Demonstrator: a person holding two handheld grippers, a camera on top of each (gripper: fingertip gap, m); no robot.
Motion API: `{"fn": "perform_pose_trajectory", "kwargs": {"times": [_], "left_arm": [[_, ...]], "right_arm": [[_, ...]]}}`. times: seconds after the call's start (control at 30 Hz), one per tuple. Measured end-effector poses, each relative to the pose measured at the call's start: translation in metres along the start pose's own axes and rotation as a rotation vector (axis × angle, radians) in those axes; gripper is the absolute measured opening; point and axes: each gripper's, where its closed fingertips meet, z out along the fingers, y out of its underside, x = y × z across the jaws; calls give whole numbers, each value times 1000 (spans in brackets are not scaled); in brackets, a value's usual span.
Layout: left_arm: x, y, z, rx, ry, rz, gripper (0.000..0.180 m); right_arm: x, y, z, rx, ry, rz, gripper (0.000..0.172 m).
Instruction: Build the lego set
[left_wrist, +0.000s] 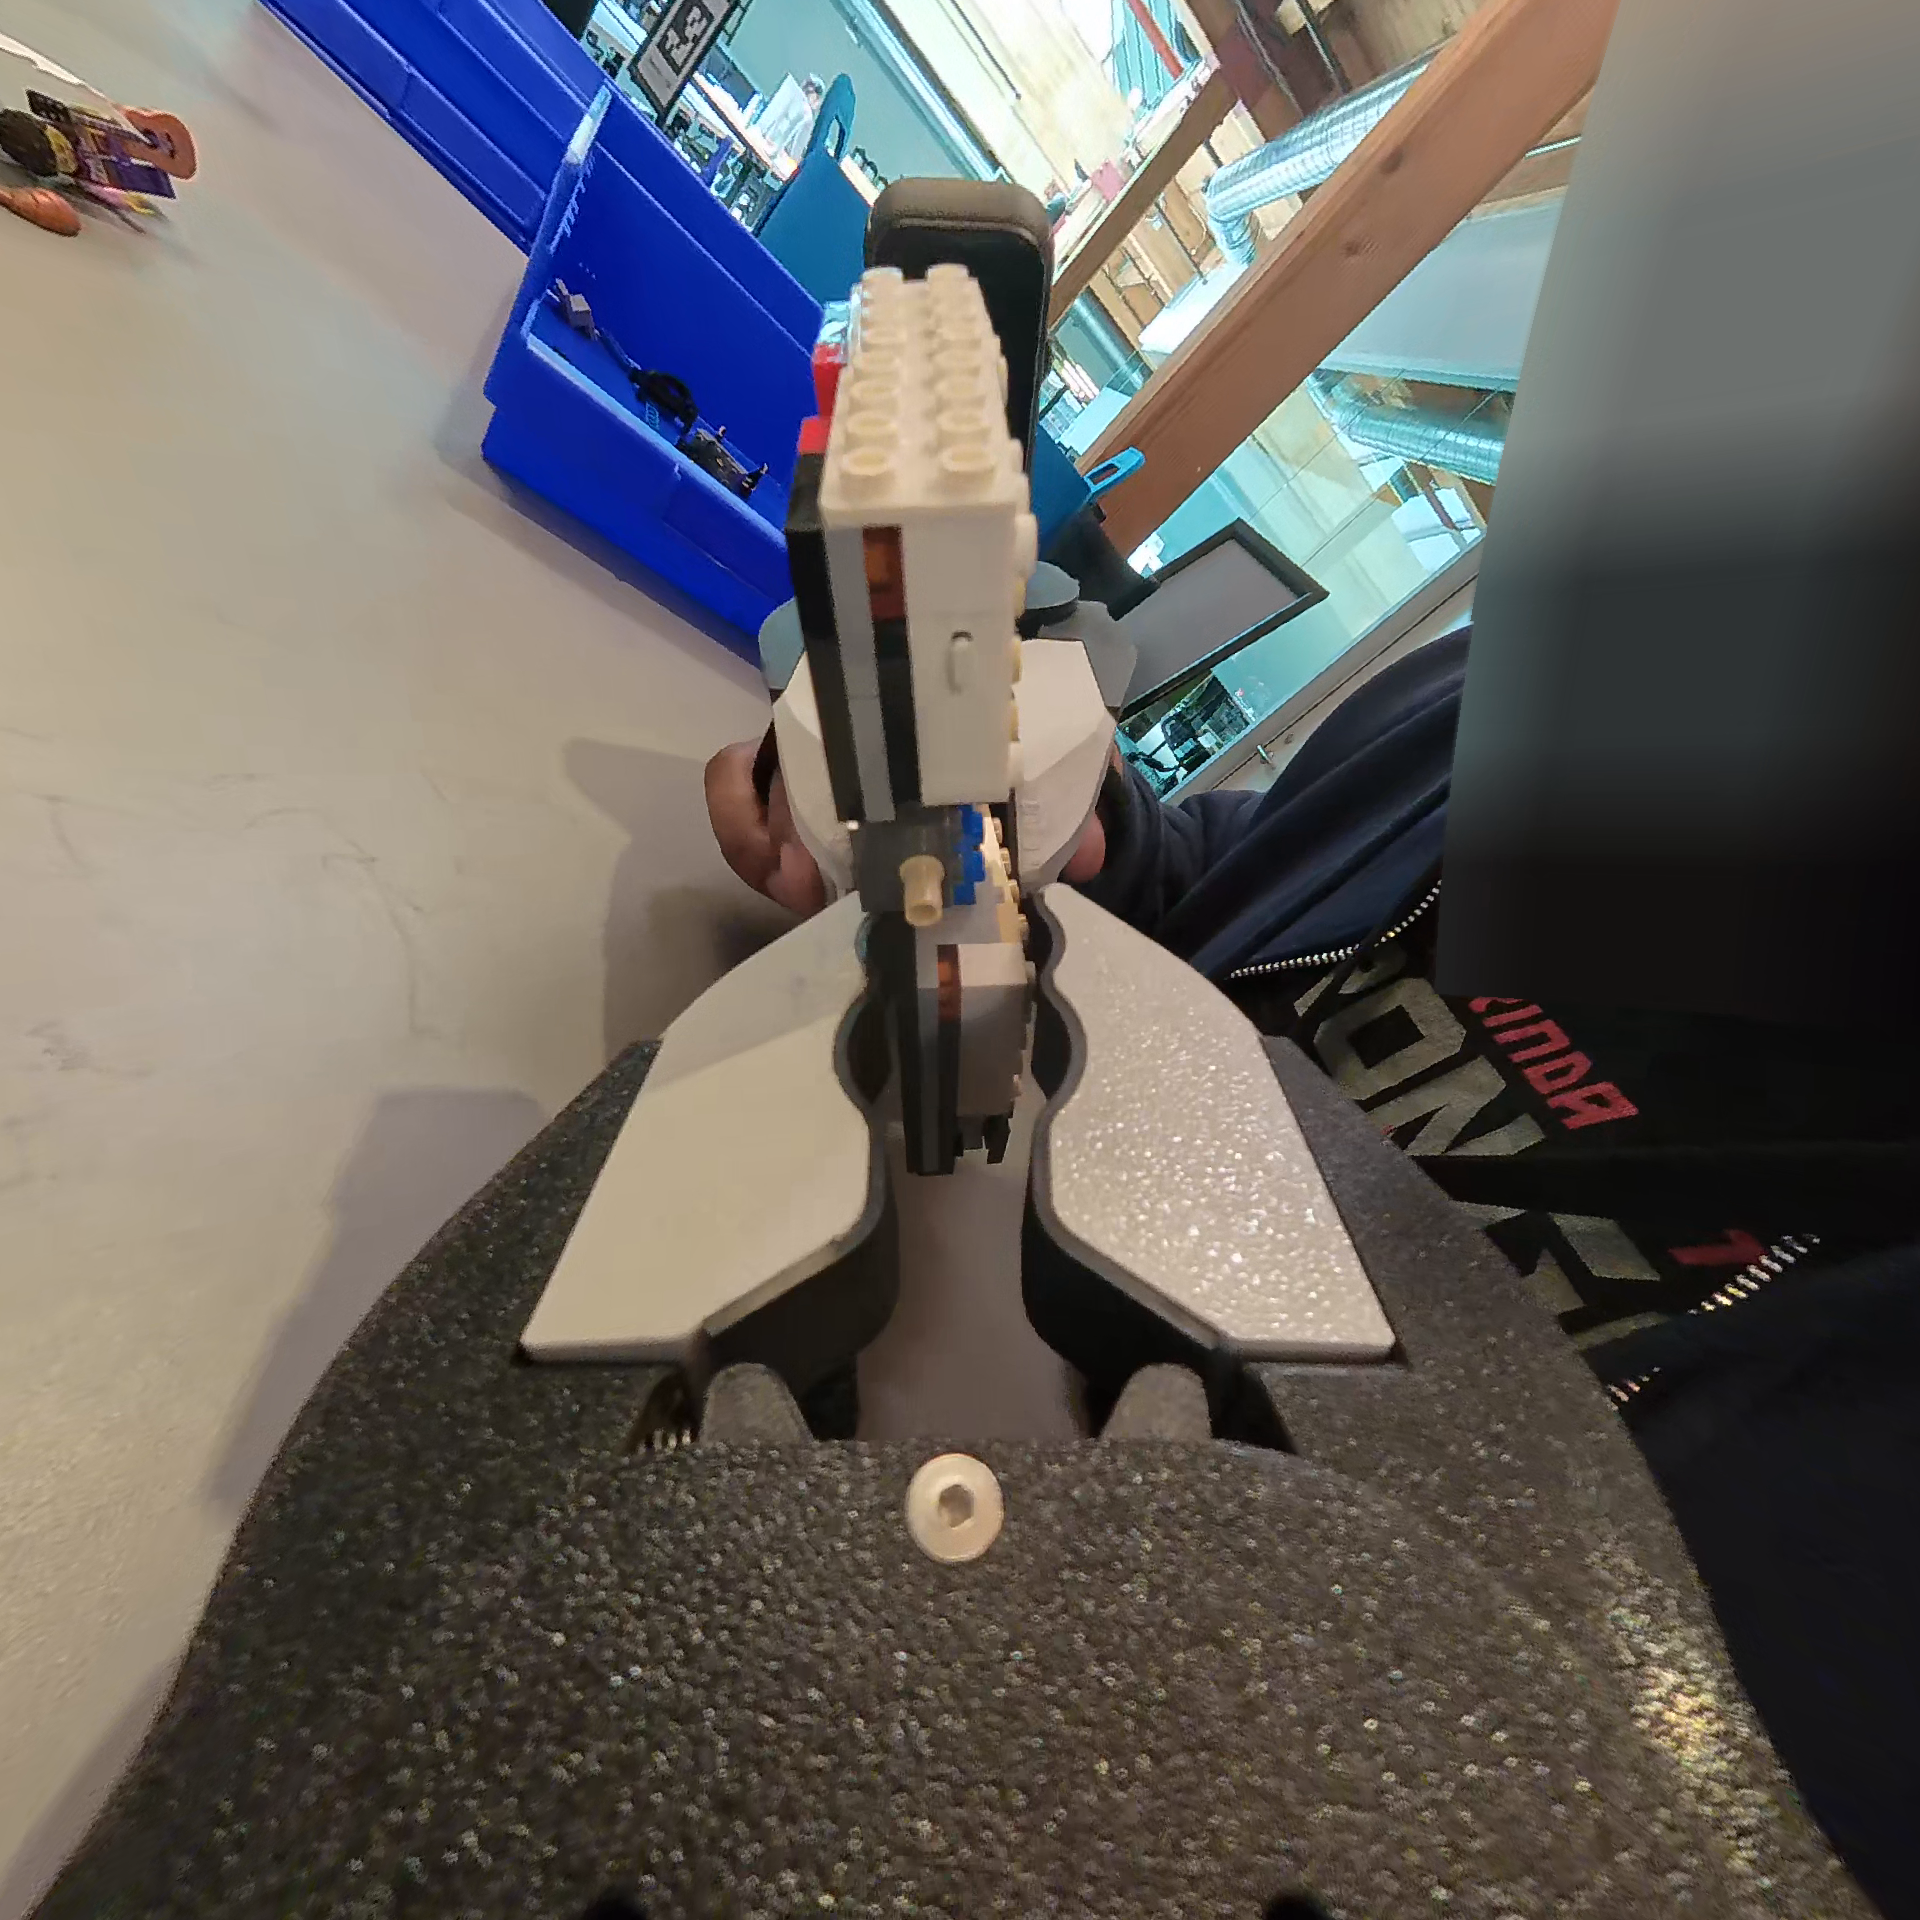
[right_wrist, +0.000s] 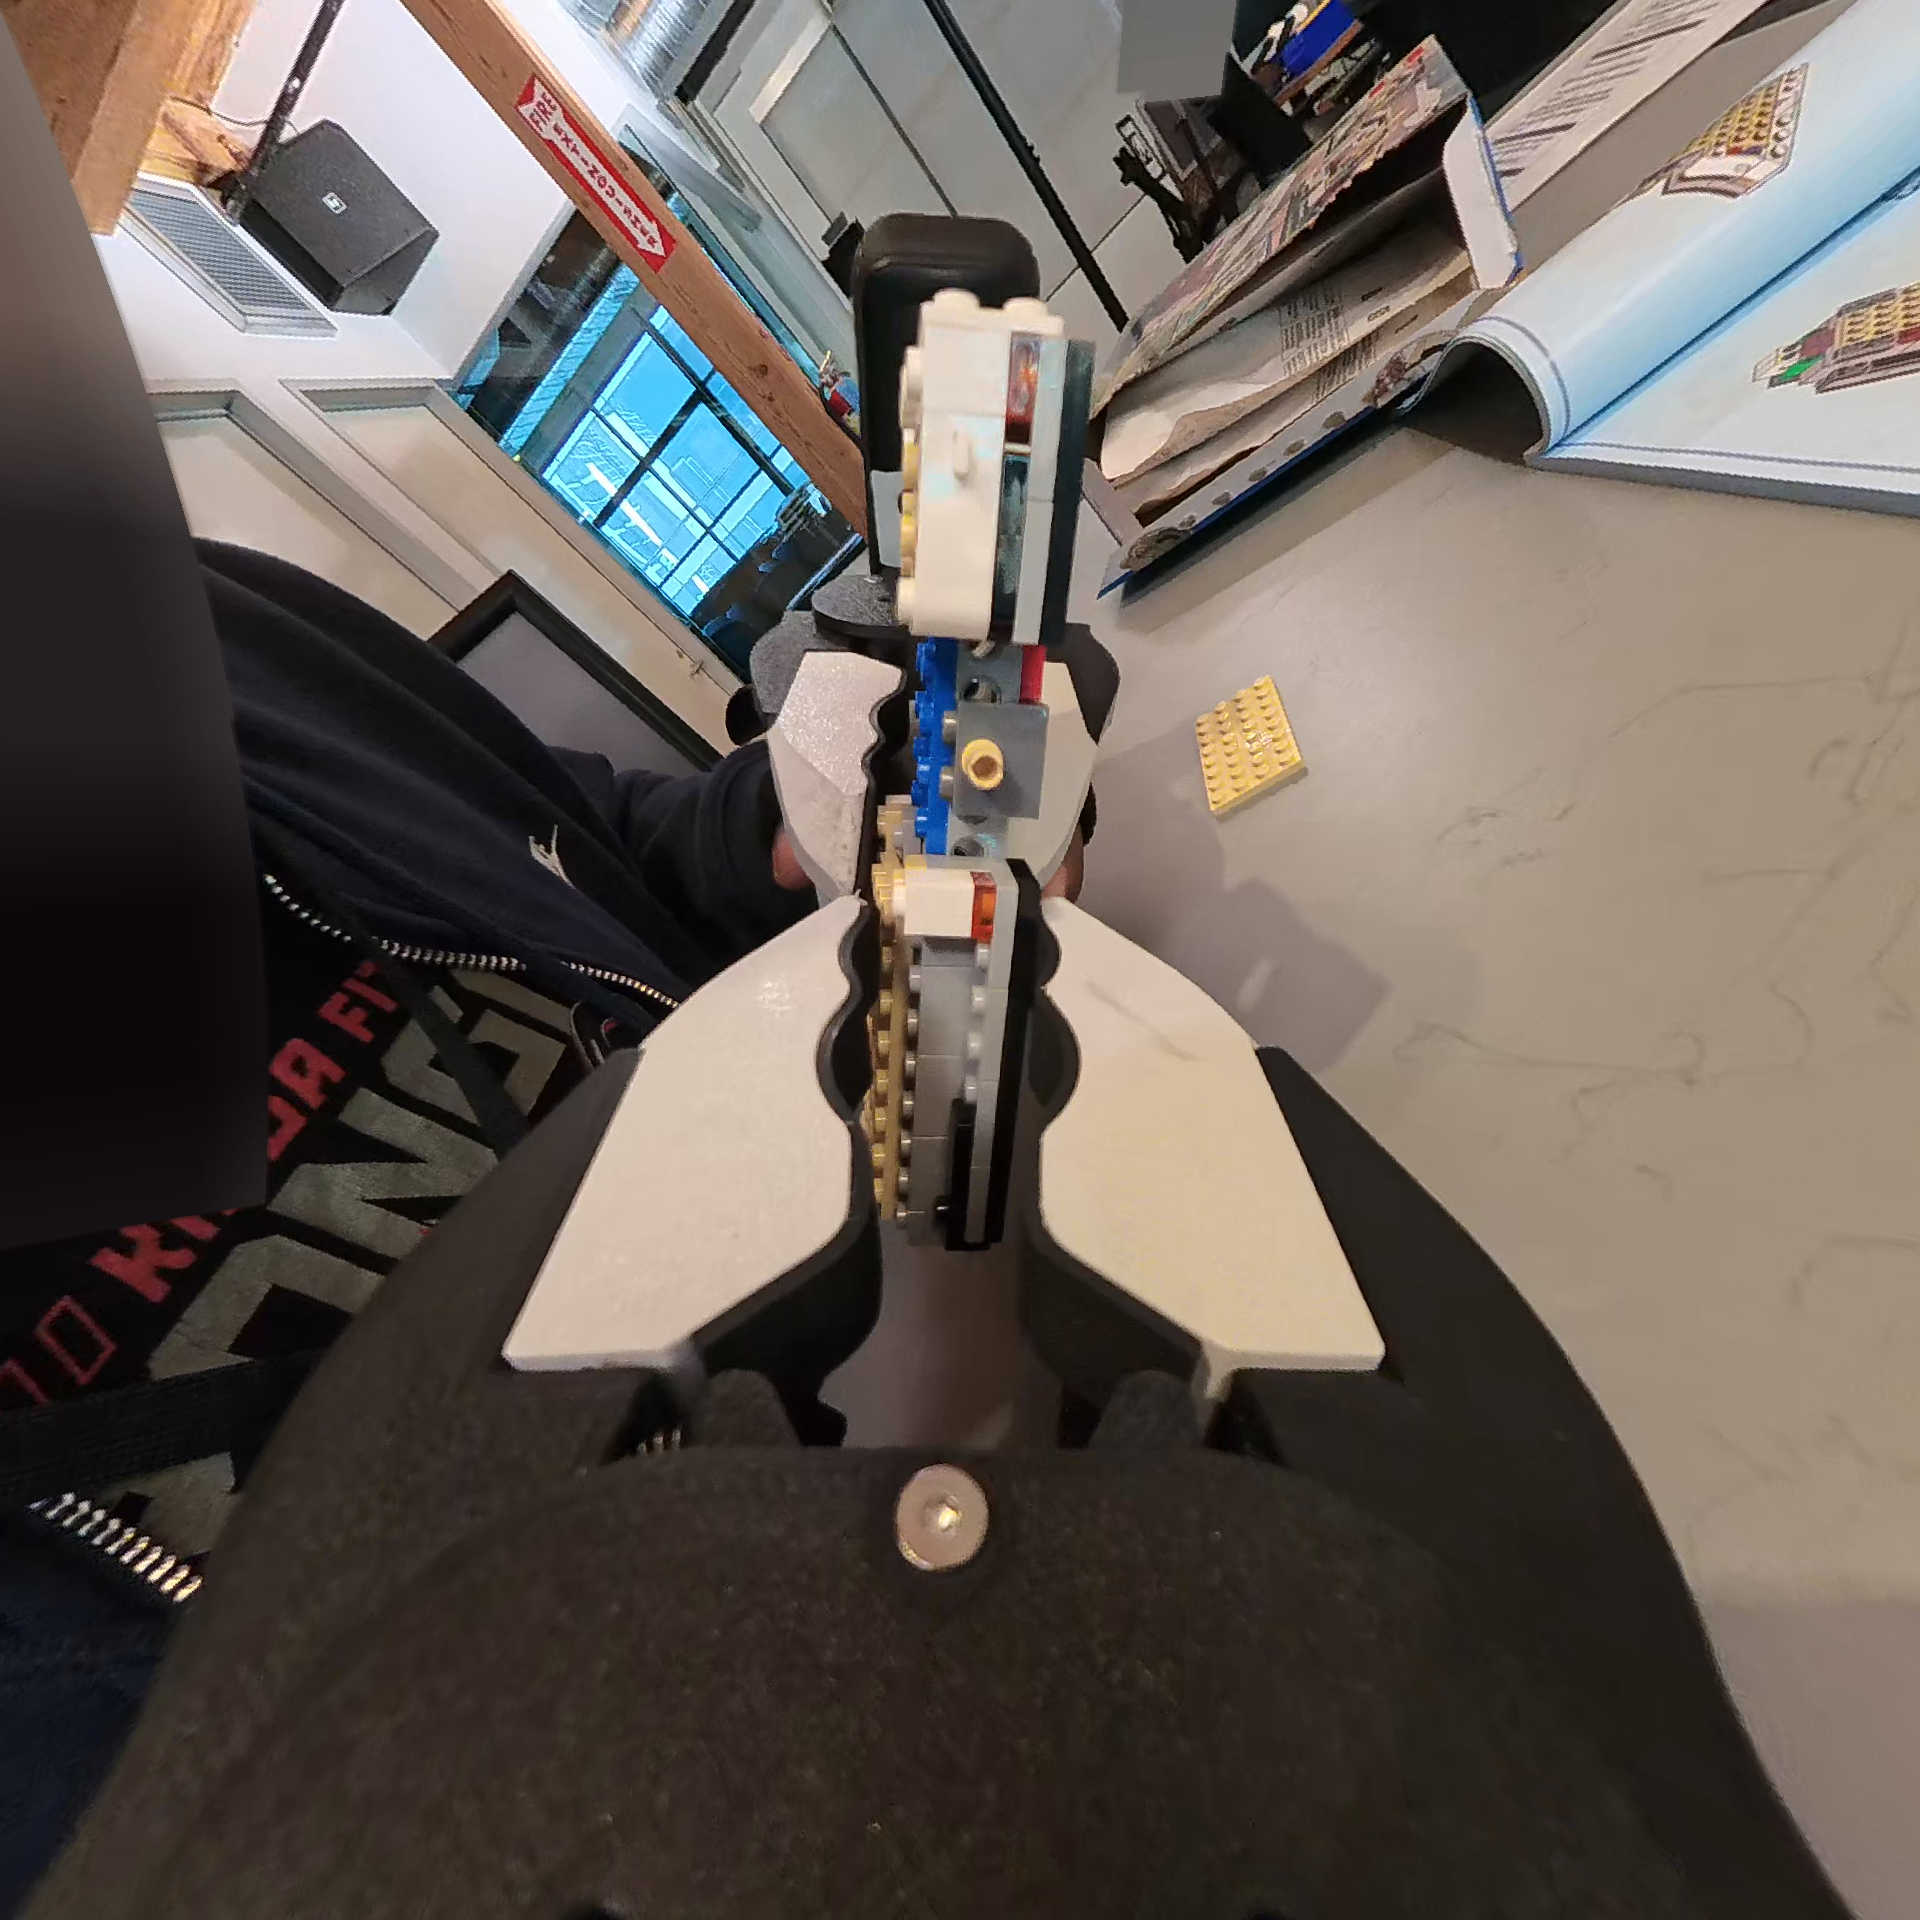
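Pale marbled counter (right_wrist: 1558, 1039) bearing a tan studded plate (right_wrist: 1250, 746), open booklet (right_wrist: 1714, 343) and blue bins (left_wrist: 623, 343).

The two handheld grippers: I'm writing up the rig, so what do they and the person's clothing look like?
Each gripper, left and right, has a speckled black body, a centre screw and light grey fingers with wavy black-lined inner edges. The person wears a dark zip hoodie over a printed black shirt.

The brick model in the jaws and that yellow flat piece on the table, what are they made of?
The brick model looks like hard, smooth plastic: crisp moulded studs and slightly glossy faces. The yellow flat piece seems the same plastic, shiny on its studs. The table looks matt, faintly veined like stone or laminate; hard to tell which.
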Motion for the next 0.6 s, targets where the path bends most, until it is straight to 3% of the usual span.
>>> {"fn": "perform_pose_trajectory", "kwargs": {"times": [0.37,0.6], "left_arm": [[1,0,0,2,16,-27,23],[0,-6,-4,52,45,-61,23]], "right_arm": [[-1,1,0,3,-19,26,27],[0,3,0,-7,-8,27,38]]}}
